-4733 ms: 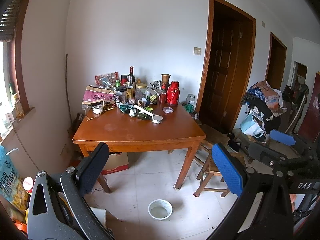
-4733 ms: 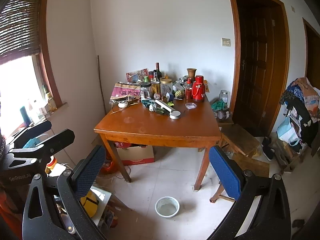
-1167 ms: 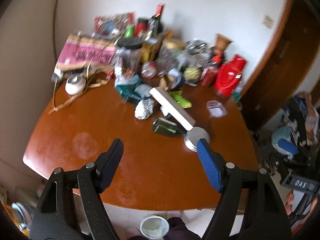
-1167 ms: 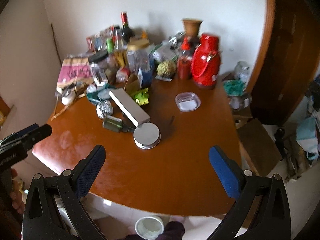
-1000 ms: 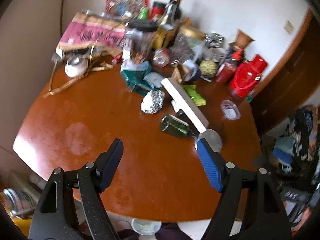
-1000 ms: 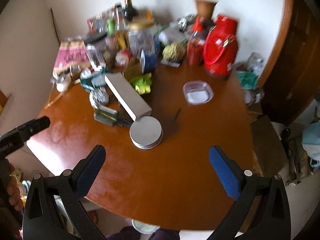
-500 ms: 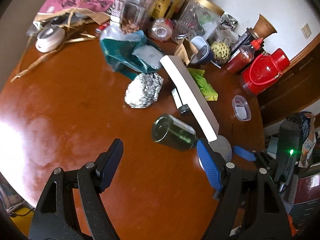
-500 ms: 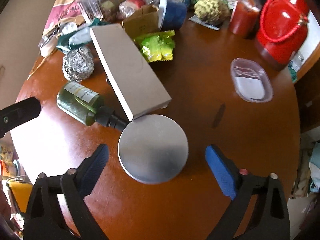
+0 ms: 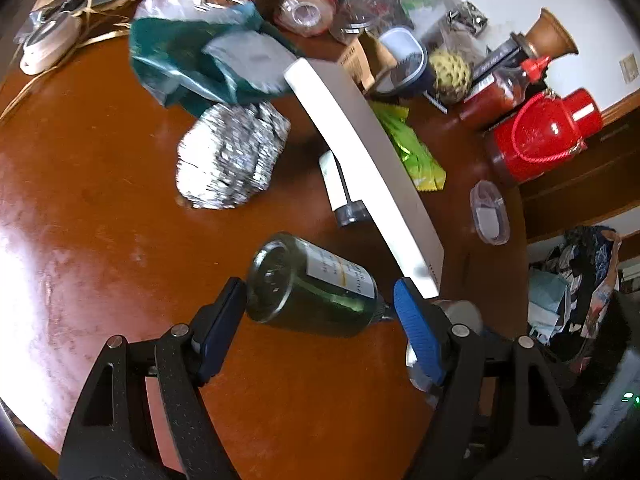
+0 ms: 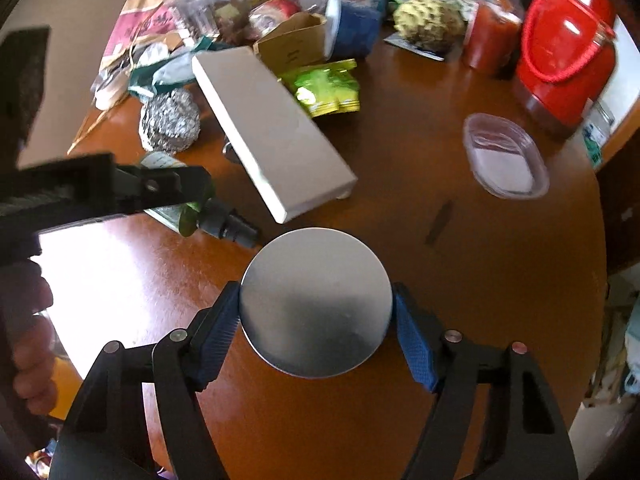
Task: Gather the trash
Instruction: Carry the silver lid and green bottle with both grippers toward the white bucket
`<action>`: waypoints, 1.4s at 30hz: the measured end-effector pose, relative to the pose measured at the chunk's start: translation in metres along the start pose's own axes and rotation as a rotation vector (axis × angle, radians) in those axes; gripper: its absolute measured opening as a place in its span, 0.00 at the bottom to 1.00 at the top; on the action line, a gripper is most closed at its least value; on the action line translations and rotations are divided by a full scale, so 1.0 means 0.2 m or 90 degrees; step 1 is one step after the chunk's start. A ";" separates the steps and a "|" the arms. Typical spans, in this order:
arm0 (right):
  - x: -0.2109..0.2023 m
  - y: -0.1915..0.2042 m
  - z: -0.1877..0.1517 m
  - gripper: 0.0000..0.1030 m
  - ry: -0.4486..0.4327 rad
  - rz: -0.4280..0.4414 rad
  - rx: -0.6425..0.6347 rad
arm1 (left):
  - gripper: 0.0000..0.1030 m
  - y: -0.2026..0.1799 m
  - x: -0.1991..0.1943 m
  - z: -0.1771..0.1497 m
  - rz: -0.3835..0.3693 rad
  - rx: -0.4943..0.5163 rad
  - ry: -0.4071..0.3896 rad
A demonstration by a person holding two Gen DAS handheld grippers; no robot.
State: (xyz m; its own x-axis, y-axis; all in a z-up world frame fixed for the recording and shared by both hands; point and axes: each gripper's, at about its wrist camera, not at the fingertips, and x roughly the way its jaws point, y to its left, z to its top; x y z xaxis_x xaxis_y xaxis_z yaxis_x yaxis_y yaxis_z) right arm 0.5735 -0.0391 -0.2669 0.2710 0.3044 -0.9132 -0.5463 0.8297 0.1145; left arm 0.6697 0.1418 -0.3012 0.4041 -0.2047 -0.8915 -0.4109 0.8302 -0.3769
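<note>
Right gripper [image 10: 316,330] jaws have just closed onto the tin [image 10: 316,302]; left gripper [image 9: 318,320], jaws open, now straddles the bottle [image 9: 316,286].

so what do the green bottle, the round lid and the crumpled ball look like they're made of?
Green bottle: probably glass, clear green, glossy highlights, thick-looking base, paper label. Round lid: likely metal, flat disc with dull brushed grey sheen; painted plastic can't be excluded. Crumpled ball: looks like aluminium foil, bright silver with sharp creases.
</note>
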 end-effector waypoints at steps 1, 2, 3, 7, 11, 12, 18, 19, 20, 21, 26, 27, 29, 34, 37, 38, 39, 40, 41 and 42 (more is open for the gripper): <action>-0.01 -0.01 -0.01 0.68 -0.003 -0.002 0.006 | 0.73 0.00 0.01 0.00 0.002 0.003 0.000; -0.01 -0.02 -0.04 0.68 -0.007 -0.003 0.012 | 0.73 -0.01 0.01 0.00 0.006 0.010 -0.004; -0.02 -0.04 -0.04 0.68 -0.009 -0.005 0.017 | 0.70 -0.03 0.02 0.00 0.016 0.025 -0.004; -0.05 -0.08 -0.04 0.68 -0.024 -0.020 0.034 | 0.62 -0.04 -0.01 0.00 0.002 0.045 -0.012; -0.11 -0.09 -0.07 0.68 -0.047 -0.034 0.051 | 0.62 -0.06 -0.13 -0.02 -0.008 0.082 -0.045; -0.12 -0.08 -0.07 0.68 -0.051 -0.035 0.056 | 0.62 -0.07 -0.16 -0.03 -0.006 0.093 -0.054; -0.22 0.06 -0.06 0.68 -0.101 -0.056 0.093 | 0.62 -0.07 -0.43 -0.11 0.003 0.154 -0.112; -0.24 0.08 -0.07 0.68 -0.111 -0.060 0.100 | 0.62 -0.07 -0.47 -0.12 0.001 0.162 -0.120; -0.28 0.10 -0.08 0.68 -0.123 -0.066 0.107 | 0.62 -0.07 -0.51 -0.14 -0.001 0.170 -0.128; -0.32 0.13 -0.09 0.68 -0.137 -0.072 0.114 | 0.62 -0.07 -0.59 -0.16 -0.003 0.184 -0.140; -0.50 0.26 -0.19 0.68 -0.192 -0.092 0.147 | 0.62 -0.03 -0.85 -0.26 -0.023 0.236 -0.178; -0.53 0.29 -0.21 0.68 -0.203 -0.096 0.152 | 0.62 -0.01 -0.93 -0.30 -0.031 0.247 -0.191; -0.60 0.35 -0.26 0.68 -0.225 -0.107 0.161 | 0.62 0.01 -1.04 -0.35 -0.036 0.264 -0.211; -0.79 0.49 -0.40 0.68 -0.278 -0.119 0.182 | 0.62 0.06 -1.28 -0.50 -0.046 0.313 -0.252; -0.87 0.56 -0.48 0.68 -0.297 -0.121 0.182 | 0.62 0.10 -1.40 -0.61 -0.045 0.331 -0.274; -0.90 0.59 -0.50 0.68 -0.304 -0.122 0.180 | 0.62 0.11 -1.44 -0.65 -0.042 0.332 -0.283; -0.93 0.61 -0.53 0.68 -0.310 -0.123 0.177 | 0.62 0.12 -1.46 -0.68 -0.038 0.333 -0.290; -0.95 0.62 -0.55 0.68 -0.313 -0.124 0.175 | 0.62 0.13 -1.49 -0.73 -0.030 0.334 -0.301; -0.98 0.64 -0.58 0.68 -0.317 -0.125 0.172 | 0.62 0.13 -1.51 -0.76 -0.028 0.333 -0.305; -1.00 0.66 -0.61 0.68 -0.321 -0.126 0.169 | 0.62 0.14 -1.52 -0.78 -0.027 0.331 -0.306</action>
State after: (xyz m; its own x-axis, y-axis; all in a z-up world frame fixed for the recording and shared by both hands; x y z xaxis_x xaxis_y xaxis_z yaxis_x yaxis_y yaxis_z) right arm 0.3509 -0.0478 -0.1169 0.7255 0.2627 -0.6361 -0.2483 0.9619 0.1142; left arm 0.4079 0.1470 -0.0798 0.7762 -0.0908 -0.6239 0.0082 0.9909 -0.1340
